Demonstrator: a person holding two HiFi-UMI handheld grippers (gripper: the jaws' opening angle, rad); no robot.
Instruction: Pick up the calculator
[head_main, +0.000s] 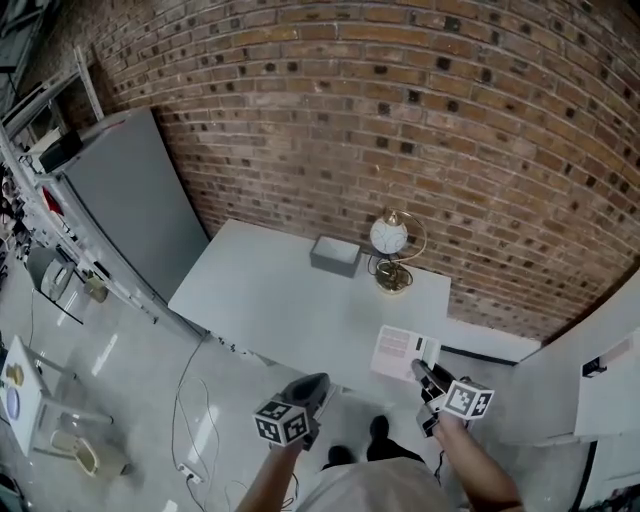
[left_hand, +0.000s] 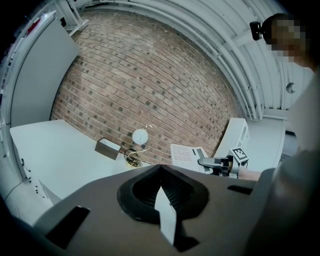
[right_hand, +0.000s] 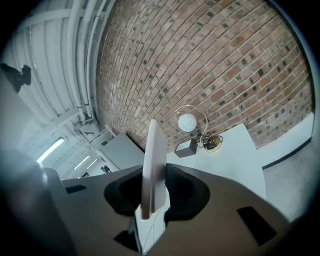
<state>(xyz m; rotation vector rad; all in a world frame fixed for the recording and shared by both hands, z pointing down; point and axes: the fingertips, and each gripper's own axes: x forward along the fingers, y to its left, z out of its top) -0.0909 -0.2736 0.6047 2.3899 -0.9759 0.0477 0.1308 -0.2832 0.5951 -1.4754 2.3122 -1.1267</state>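
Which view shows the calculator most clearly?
The left gripper view: the calculator, in the right claw, turns keys and display toward it. The head view shows its face fainter; the right gripper view only its edge.

Pale grey shirt (head_main: 372, 495), probably short-sleeved; dark shoes (head_main: 379, 430).

Calculator (head_main: 400, 352): flat, white, rectangular, with a grid of pale keys and a dark display strip at one end. It is clamped by the display end in the right gripper (head_main: 418, 368) and is off the table (head_main: 270, 290), above its near right corner. In the head view and the left gripper view (left_hand: 186, 154) it sits roughly level, keys up. The right gripper view shows it edge-on (right_hand: 153, 170), a thin slab standing between the two jaws, both pressed on it.
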